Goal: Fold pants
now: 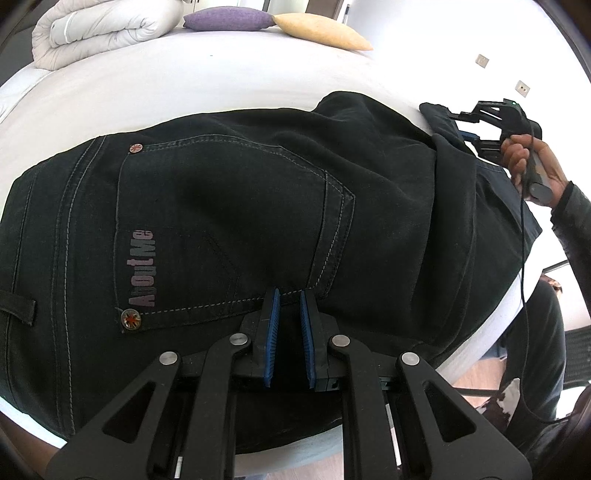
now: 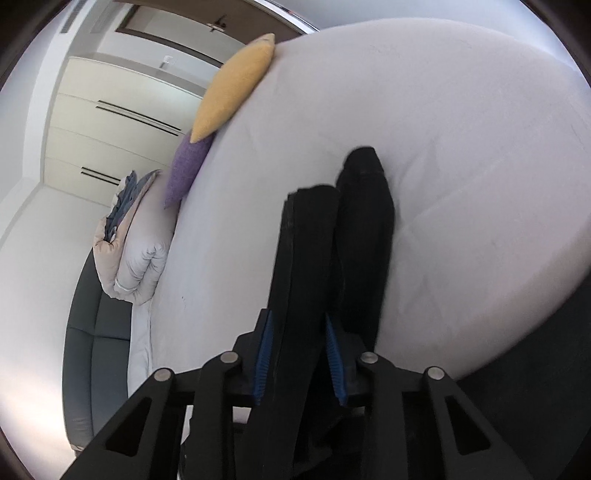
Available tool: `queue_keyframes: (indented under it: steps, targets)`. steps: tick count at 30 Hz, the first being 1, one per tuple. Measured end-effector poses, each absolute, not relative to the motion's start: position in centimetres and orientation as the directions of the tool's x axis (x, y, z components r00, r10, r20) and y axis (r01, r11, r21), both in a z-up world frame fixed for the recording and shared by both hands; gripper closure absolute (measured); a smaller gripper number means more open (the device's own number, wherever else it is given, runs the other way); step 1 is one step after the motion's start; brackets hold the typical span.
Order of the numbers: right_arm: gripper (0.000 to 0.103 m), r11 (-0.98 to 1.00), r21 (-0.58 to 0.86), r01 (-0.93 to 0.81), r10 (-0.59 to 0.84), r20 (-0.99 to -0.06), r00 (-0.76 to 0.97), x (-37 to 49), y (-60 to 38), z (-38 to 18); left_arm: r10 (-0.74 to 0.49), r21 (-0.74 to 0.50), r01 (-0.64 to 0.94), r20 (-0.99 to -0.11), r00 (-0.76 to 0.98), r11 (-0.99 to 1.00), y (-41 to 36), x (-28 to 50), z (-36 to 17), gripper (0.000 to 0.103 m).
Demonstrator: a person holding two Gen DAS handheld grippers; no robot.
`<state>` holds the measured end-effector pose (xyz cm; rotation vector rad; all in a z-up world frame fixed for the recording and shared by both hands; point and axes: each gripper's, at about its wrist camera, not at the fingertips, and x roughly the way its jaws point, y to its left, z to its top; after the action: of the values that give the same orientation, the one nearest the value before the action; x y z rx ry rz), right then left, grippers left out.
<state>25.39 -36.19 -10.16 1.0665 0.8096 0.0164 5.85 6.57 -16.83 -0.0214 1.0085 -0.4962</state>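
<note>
Pants: dark, near-black denim pants with pale contrast stitching, lying flat on the bed directly ahead of the left tongs; seat side up, legs running off toward the right tongs.
Back pocket: stitched patch pocket printed "AboutMe", just beyond the left tongs' tips, with a round red-and-silver rivet at its corner to their left.
Left tongs: black two-finger tongs with blue ribbed pads; jaws a little apart, nothing between them, tips over the denim below the pocket seam. Whether they touch the cloth I cannot tell.
Right tongs: matching black tongs with blue pads, pinching a thick folded band of the dark denim; the clamped leg end runs forward from between the pads, and a second dark fold lies just to its right on the sheet.
Right hand: bare hand wrapped around the right tongs' handle, a thin black cable hanging below it.
Bed: white-sheeted mattress carrying the pants.
Cushions: one yellow woven cushion and one purple woven cushion, touching end to end at the bed's far edge, well apart from both tongs.
Duvet: rolled white quilted duvet, beside the purple cushion, at the far left from the left tongs.
</note>
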Motion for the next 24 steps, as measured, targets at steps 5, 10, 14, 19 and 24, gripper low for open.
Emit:
queue_keyframes:
  steps: [5, 10, 14, 19, 24]
  targets:
    - [0.074, 0.514, 0.799, 0.312, 0.440, -0.558, 0.704, 25.1, -34.8, -9.3, -0.405, -0.238, 0.387, -0.802, 0.439, 0.891, 6.5, 5.7, -16.9, 0.092]
    - [0.080, 0.531, 0.796, 0.290, 0.448, -0.554, 0.702, 26.8, -34.4, -9.3, -0.398, -0.228, 0.386, -0.801, 0.448, 0.894, 6.2, 5.5, -16.8, 0.092]
    - [0.088, 0.502, 0.783, 0.368, 0.422, -0.593, 0.686, 27.6, -35.7, -11.3, -0.403, -0.234, 0.386, -0.797, 0.449, 0.892, 6.3, 5.5, -16.9, 0.092]
    - [0.099, 0.505, 0.787, 0.354, 0.385, -0.572, 0.724, 27.2, -36.2, -10.9, -0.404, -0.237, 0.384, -0.798, 0.448, 0.893, 6.3, 5.5, -16.9, 0.092]
    - [0.099, 0.554, 0.788, 0.267, 0.300, -0.488, 0.820, 22.4, -37.3, -5.9, -0.397, -0.227, 0.387, -0.803, 0.445, 0.894, 6.1, 5.6, -16.9, 0.092]
